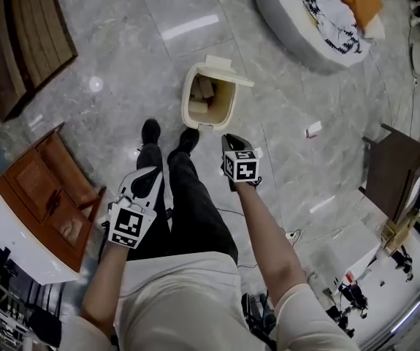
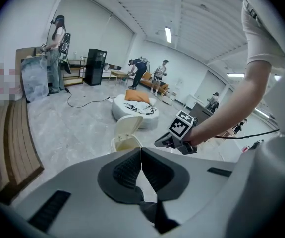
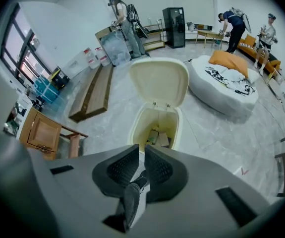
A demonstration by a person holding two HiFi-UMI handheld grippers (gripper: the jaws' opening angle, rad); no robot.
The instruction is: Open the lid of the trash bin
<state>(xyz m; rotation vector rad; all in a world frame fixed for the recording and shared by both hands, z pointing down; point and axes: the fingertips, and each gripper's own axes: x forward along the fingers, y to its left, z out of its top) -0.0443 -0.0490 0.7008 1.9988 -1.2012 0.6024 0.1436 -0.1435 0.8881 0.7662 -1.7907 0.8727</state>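
Arm (image 1: pixel 269 241) extended, right gripper (image 1: pixel 230 140) hovers near trash bin (image 1: pixel 186 98)

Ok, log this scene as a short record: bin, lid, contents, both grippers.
trash bin: cream, just ahead of the person's shoes
lid: open, standing up at the far edge
contents: box-like scraps inside
left gripper: jaws together, empty, clear of the bin
right gripper: jaws slightly apart, empty, clear of the bin
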